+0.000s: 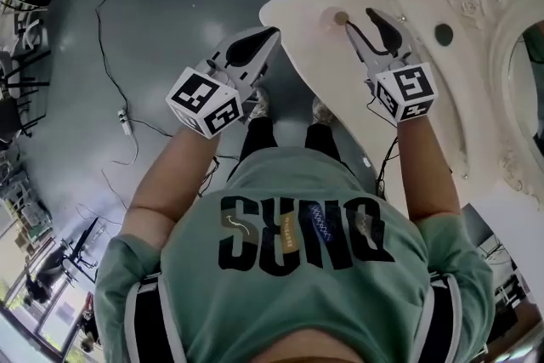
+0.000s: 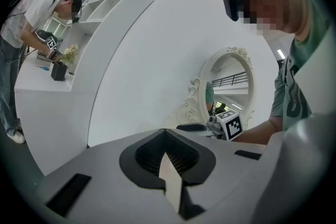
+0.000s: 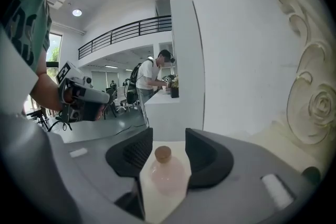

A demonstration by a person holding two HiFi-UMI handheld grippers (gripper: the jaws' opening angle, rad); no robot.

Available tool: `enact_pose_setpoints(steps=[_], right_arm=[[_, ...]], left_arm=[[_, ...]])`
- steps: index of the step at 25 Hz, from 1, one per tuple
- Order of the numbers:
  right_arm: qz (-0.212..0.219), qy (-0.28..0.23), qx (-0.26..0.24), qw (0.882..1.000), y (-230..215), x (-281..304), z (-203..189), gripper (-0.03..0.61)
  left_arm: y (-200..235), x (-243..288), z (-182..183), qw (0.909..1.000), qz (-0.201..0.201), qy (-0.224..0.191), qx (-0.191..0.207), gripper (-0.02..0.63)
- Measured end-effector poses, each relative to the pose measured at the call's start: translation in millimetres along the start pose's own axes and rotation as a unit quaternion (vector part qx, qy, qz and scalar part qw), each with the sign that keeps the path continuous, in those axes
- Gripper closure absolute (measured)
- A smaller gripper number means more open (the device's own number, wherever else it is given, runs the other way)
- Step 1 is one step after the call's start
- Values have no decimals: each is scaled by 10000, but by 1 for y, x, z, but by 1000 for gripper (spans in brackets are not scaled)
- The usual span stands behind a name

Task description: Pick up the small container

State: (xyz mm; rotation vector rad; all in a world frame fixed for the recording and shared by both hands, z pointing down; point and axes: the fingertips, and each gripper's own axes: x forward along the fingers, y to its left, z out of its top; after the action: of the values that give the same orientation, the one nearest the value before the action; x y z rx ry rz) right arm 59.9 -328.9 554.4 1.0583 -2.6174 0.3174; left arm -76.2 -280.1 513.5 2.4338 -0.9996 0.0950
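Note:
The small container (image 1: 339, 19) is a clear, pinkish round bottle with a cork stopper. It stands on the cream table (image 1: 319, 68) near the far edge. My right gripper (image 1: 359, 19) is open just behind it. In the right gripper view the small container (image 3: 167, 174) stands upright between the two dark pads of the right gripper (image 3: 169, 136), with a gap on each side. My left gripper (image 1: 269, 35) hangs over the grey floor left of the table, jaws together and holding nothing. The left gripper (image 2: 167, 138) points toward a white wall.
An ornate white mirror frame (image 1: 480, 8) lies along the table's right side, with a small dark round object (image 1: 444, 34) beside it. Cables (image 1: 110, 81) run across the floor at left. Another person (image 3: 151, 75) stands at a white counter in the background.

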Motion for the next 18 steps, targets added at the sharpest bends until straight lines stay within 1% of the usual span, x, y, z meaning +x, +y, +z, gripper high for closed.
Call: enact_pose_setpoints(steps=[2, 5, 9, 12, 15, 18], right_arm=[[11, 35, 40, 10000, -5, 14, -14, 387], [121, 60, 70, 9999, 0, 27, -33, 385], [272, -315, -2, 9991, 10, 34, -29, 385], [352, -437, -72, 9984, 17, 34, -24, 385], [466, -381, -93, 9981, 29, 38, -28, 385], [444, -204, -64, 9988, 31, 47, -40, 385]], left_arm=[[11, 12, -8, 10000, -43, 15, 44, 614], [22, 26, -23, 9999, -103, 92, -72, 614], [24, 37, -36, 9996, -213, 163, -108, 614], [25, 38, -41, 9994, -252, 169, -188, 614], [26, 38, -45, 9993, -267, 180, -191, 614], [27, 38, -48, 9993, -269, 190, -190, 614]])
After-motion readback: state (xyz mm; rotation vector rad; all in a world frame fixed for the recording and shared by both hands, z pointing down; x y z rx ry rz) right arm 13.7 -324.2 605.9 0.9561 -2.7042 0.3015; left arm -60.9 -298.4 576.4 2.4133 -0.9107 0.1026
